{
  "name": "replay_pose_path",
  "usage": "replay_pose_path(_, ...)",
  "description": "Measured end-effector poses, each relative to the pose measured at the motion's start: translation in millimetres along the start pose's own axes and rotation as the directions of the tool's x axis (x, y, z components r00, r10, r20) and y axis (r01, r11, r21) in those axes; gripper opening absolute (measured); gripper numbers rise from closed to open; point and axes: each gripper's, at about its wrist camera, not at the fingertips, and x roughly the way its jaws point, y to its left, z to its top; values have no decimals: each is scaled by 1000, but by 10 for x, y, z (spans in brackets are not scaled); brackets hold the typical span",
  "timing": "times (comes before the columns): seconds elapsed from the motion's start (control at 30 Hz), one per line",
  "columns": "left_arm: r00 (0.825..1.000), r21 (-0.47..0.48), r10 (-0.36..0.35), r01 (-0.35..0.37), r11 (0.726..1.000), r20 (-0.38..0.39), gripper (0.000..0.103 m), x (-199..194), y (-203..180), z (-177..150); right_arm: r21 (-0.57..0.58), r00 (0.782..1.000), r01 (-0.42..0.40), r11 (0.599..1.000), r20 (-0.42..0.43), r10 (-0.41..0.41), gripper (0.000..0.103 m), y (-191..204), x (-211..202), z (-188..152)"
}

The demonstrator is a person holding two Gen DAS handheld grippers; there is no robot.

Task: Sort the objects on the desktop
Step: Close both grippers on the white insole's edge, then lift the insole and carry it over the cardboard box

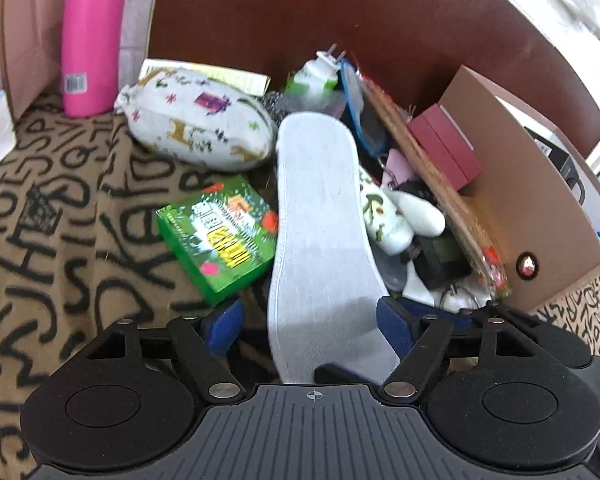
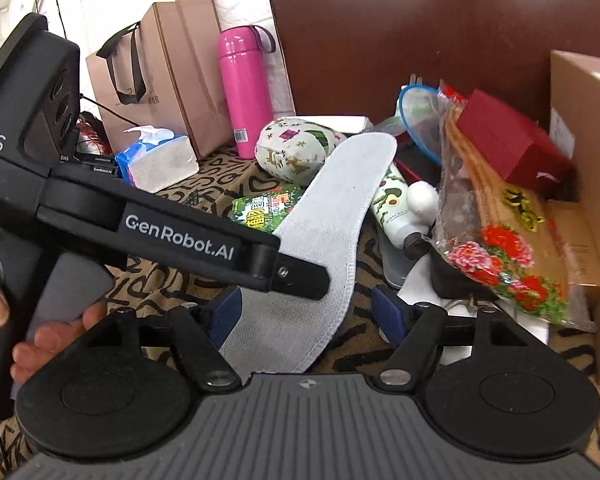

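A long white insole [image 1: 320, 216] lies over the clutter on a lettered brown cloth, its heel end between the open jaws of my left gripper [image 1: 312, 328]. The insole also shows in the right wrist view [image 2: 332, 208], where the left gripper's body [image 2: 180, 236] reaches across it. My right gripper [image 2: 306, 312] is open, with the insole's near end between its blue fingers [image 2: 388, 312]. Beside the insole lie a green box [image 1: 220, 236], a patterned white pouch [image 1: 196, 132] and a white avocado-print bottle [image 1: 392, 216].
A pink flask [image 1: 92, 36] stands at the back left. A brown chair back [image 1: 340, 12] rises behind. A cardboard box [image 1: 540, 200] with a dark red box [image 1: 448, 144] is at the right. A tissue pack [image 2: 160, 160] and paper bag [image 2: 168, 72] stand at the left.
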Motion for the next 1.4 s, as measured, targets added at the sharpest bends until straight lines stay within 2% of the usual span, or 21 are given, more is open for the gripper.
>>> replay_pose_path(0.13, 1000, 9, -10, 10, 1000, -6, 82, 83, -13, 80, 9, 1000, -16, 1000, 4, 16, 76, -26, 83, 29)
replay_pose_path(0.17, 1000, 17, -5, 5, 1000, -7, 71, 89, -28, 88, 10, 1000, -13, 1000, 4, 13, 69, -32, 88, 37)
replay_pose_path(0.2, 1000, 27, -7, 7, 1000, -12, 56, 90, -48, 93, 8, 1000, -11, 1000, 3, 11, 63, -37, 85, 43)
replay_pose_path(0.33, 1000, 34, 23, -23, 999, -3, 39, -22, -87, 58, 33, 1000, 9, 999, 9, -9, 40, -92, 0, 49)
replay_pose_path(0.4, 1000, 12, 24, -24, 1000, 11, 30, -94, -84, 31, 42, 1000, 1, 999, 9, -2, 39, -108, -49, 47)
replay_pose_path(0.47, 999, -2, 28, -28, 1000, 26, 27, -174, -95, 7, 26, 1000, 8, 1000, 19, -8, 36, -73, -110, 44)
replay_pose_path(0.77, 988, 10, 18, -20, 1000, 154, 27, -722, -368, 53, -22, 989, 15, 1000, 148, -12, 36, 93, -603, 203)
replay_pose_path(1.0, 965, 112, -44, 16, 994, 257, 27, -1003, -868, 264, -39, 956, 85, 996, 284, -71, 36, 11, -1119, 433)
replay_pose_path(1.17, 953, 191, -106, 53, 980, 284, 27, -990, -1341, 431, -13, 923, 160, 987, 357, -145, 36, -240, -1492, 512)
replay_pose_path(1.4, 944, 274, -194, 119, 954, 268, 29, -668, -1976, 665, 38, 878, 270, 962, 400, -262, 36, -732, -1797, 552)
